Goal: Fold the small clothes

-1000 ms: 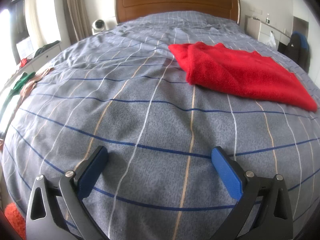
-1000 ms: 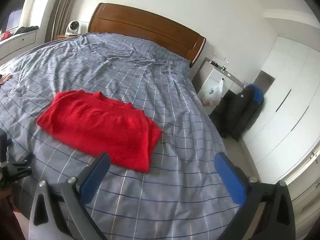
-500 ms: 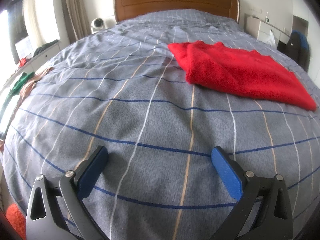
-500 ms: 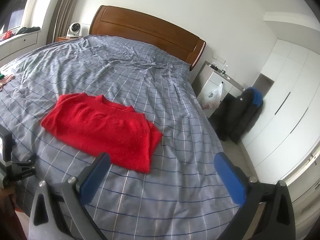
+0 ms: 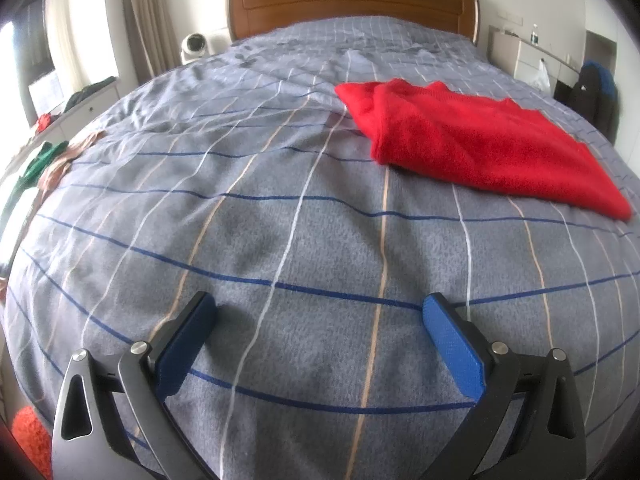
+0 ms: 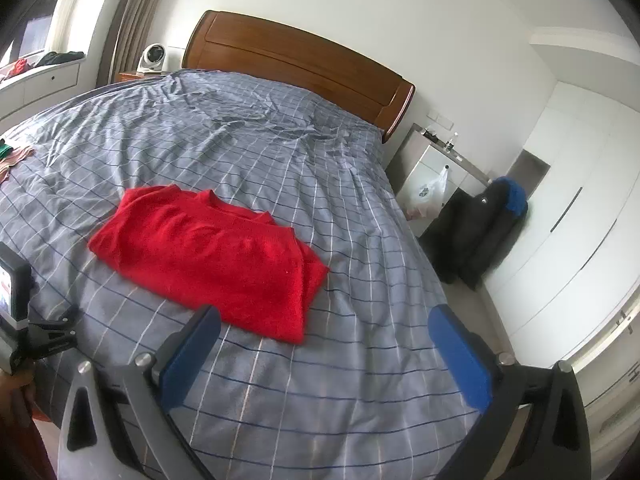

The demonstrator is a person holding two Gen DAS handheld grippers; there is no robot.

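Note:
A red knit sweater (image 5: 472, 144) lies folded flat on the grey checked bedspread (image 5: 280, 240). It also shows in the right wrist view (image 6: 208, 248), left of centre. My left gripper (image 5: 320, 320) is open and empty, low over the bedspread, well short of the sweater, which lies ahead to its right. My right gripper (image 6: 324, 332) is open and empty above the bed's near right part, with the sweater's near corner just beyond its left finger. The left gripper's body (image 6: 16, 320) shows at the left edge of the right wrist view.
A wooden headboard (image 6: 296, 68) stands at the far end. Green and tan clothes (image 5: 44, 164) lie at the bed's left edge. A nightstand with a plastic bag (image 6: 432, 188) and a black-and-blue backpack (image 6: 480, 232) stand right of the bed. White wardrobes (image 6: 568, 220) line the right wall.
Both grippers have pulled back and up slightly, so the sweater looks a little farther away. Both stay open. The sweater has not moved.

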